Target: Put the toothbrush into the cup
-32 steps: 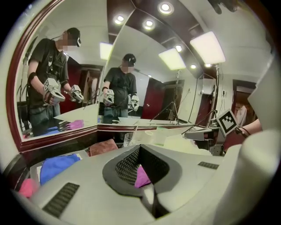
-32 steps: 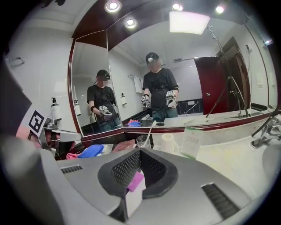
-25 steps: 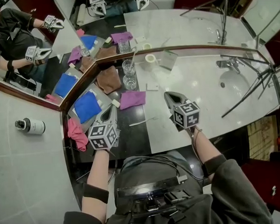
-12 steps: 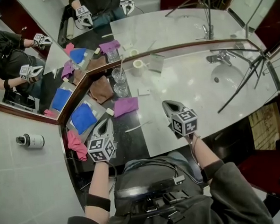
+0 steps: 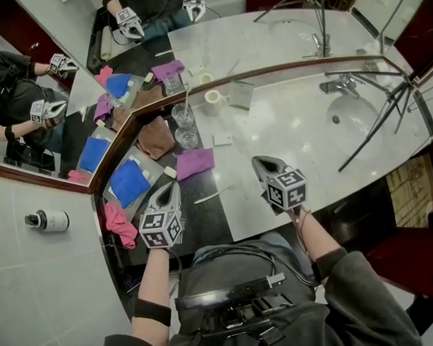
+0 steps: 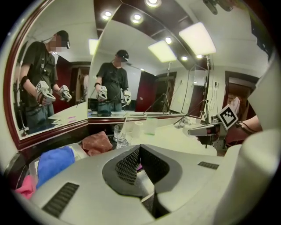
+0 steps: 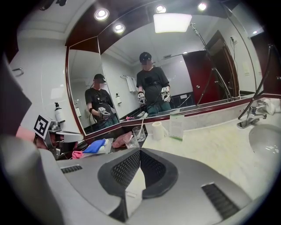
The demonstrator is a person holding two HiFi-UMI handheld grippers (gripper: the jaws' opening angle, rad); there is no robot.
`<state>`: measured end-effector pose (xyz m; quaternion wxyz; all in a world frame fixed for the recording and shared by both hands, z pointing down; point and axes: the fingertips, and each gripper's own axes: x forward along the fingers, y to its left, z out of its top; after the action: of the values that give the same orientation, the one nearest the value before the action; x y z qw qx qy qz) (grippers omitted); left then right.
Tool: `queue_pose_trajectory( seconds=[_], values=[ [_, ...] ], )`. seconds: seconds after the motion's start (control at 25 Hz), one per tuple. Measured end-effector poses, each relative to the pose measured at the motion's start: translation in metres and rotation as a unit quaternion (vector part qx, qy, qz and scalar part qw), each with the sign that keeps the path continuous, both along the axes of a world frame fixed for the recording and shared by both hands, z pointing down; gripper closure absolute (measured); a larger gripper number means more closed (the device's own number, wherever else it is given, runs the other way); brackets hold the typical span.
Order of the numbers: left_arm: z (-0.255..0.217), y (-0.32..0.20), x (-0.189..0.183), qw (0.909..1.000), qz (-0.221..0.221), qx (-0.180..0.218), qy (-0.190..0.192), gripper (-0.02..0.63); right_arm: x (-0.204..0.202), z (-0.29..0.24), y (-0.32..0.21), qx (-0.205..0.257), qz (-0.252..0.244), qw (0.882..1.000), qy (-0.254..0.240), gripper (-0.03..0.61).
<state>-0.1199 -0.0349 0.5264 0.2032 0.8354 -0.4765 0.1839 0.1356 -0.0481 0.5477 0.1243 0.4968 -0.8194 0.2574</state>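
My left hand-held gripper (image 5: 171, 187) hung over the dark strip of the desk (image 5: 295, 138), its jaws together and empty. My right hand-held gripper (image 5: 259, 161) was over the pale marble, closed as well. The toothbrush (image 5: 216, 196) lay flat on the dark strip between them, just below a purple cloth (image 5: 195, 162). Beyond that stood the nearer glass cup (image 5: 187, 138), and behind it the farther glass cup (image 5: 182, 114) with a white stick in it. Both were beside a brown cloth (image 5: 156, 136). The sink (image 5: 352, 113) lay far right.

The counter (image 5: 288, 149) holds four cloths (image 5: 195, 162) and two glasses (image 5: 187, 138).
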Motion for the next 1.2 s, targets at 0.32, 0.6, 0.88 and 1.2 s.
queue_pose_trajectory(
  seconds=[0.32,0.6,0.88,1.2],
  values=[
    [0.051,0.012,0.063,0.973,0.192,-0.059,-0.113,0.464,0.017,0.015,0.013,-0.015,0.025,1.0,-0.007,0.558],
    [0.102,0.04,0.128,0.8999,0.36,-0.107,-0.222,0.43,0.047,0.036,0.033,-0.036,0.056,0.998,-0.011,0.558],
    [0.168,0.055,0.143,0.8305,0.442,-0.14,-0.308,0.431,0.076,0.049,0.051,-0.054,0.087,0.995,-0.017,0.558],
    [0.202,0.055,0.142,0.7835,0.479,-0.176,-0.355,0.433,0.104,0.068,0.069,-0.07,0.117,0.99,-0.028,0.558]
  ],
)
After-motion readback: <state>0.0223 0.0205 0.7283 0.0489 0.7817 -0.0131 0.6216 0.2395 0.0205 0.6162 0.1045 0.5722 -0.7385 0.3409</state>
